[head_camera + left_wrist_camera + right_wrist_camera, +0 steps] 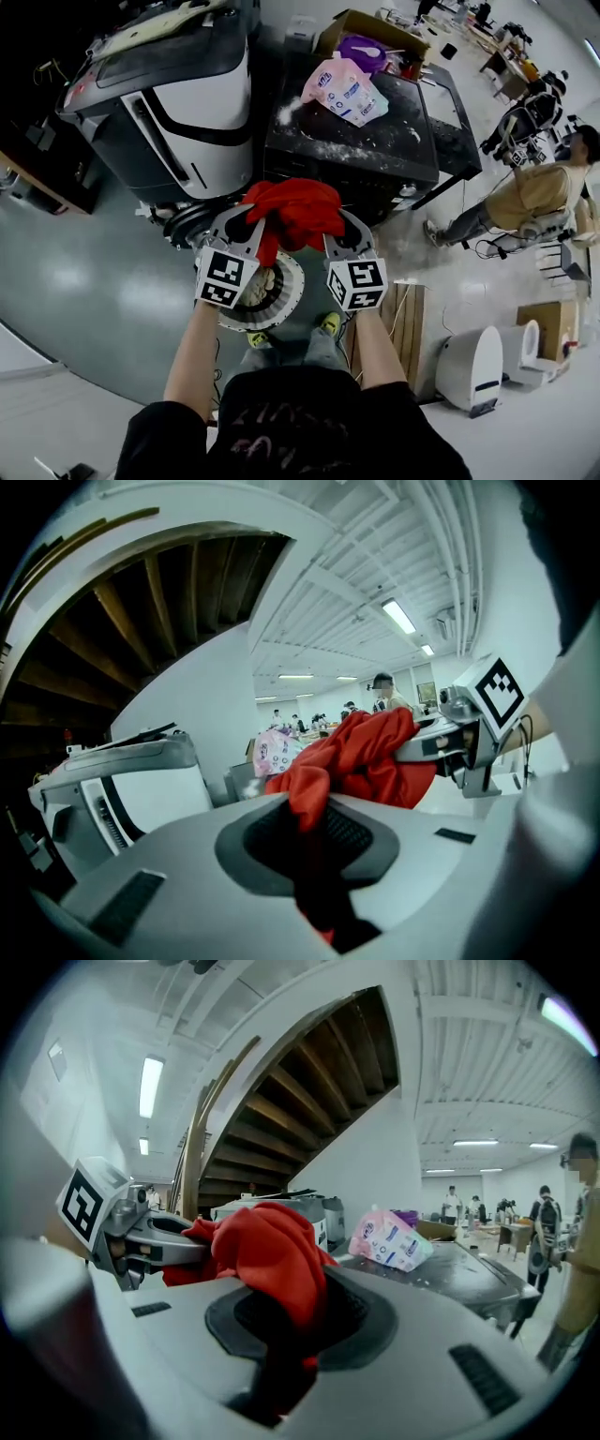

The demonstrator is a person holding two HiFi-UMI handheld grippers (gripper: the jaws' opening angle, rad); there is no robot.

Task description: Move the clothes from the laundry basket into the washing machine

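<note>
Where the head view looks steeply down, a white appliance (178, 103) with a grey lid stands at upper left. A black-topped unit (375, 150), dusted with white powder, stands just beside it on the right. Below both, on the grey floor, sits the round white laundry basket (281, 300), partly hidden by the grippers. One red garment (295, 211) is held in the air above the basket, in front of the gap between the two units and clear of both. The left gripper (246, 223) has the garment's left end and the right gripper (333, 225) its right end. Each gripper view shows the jaws drawn narrow, with red cloth pinched between the pads and bunched ahead of them. A pink printed pouch (344, 89) lies on the black top, near an open cardboard box (370, 33). Contents of the basket cannot be made out.
</note>
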